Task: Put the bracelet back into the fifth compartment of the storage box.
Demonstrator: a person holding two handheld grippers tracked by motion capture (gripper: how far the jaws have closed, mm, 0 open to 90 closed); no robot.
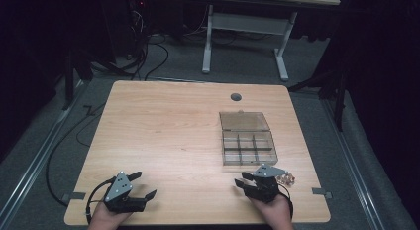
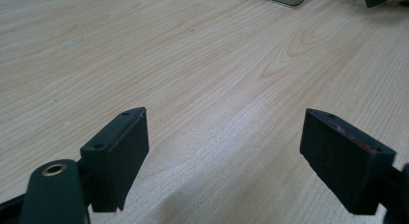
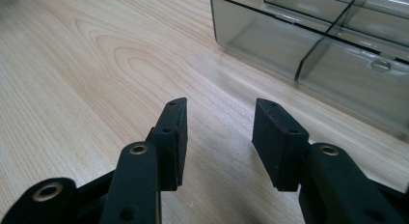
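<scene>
Right hand-held gripper (image 1: pixel 246 179) gapes empty just beside the compartment box (image 1: pixel 247 147)

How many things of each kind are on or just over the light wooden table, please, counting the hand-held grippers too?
Grippers: 2, the left gripper and the right gripper, both with jaws apart and nothing between them.
Clear compartment box, lid open: 1.
Small shiny clear item beside the right gripper, too small to identify: 1.
Total: 4.

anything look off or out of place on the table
Nothing stands out. The organizer box sits flat with its lid open and its compartments look empty. A small clear item lies beside the right gripper; I cannot tell what it is.
</scene>
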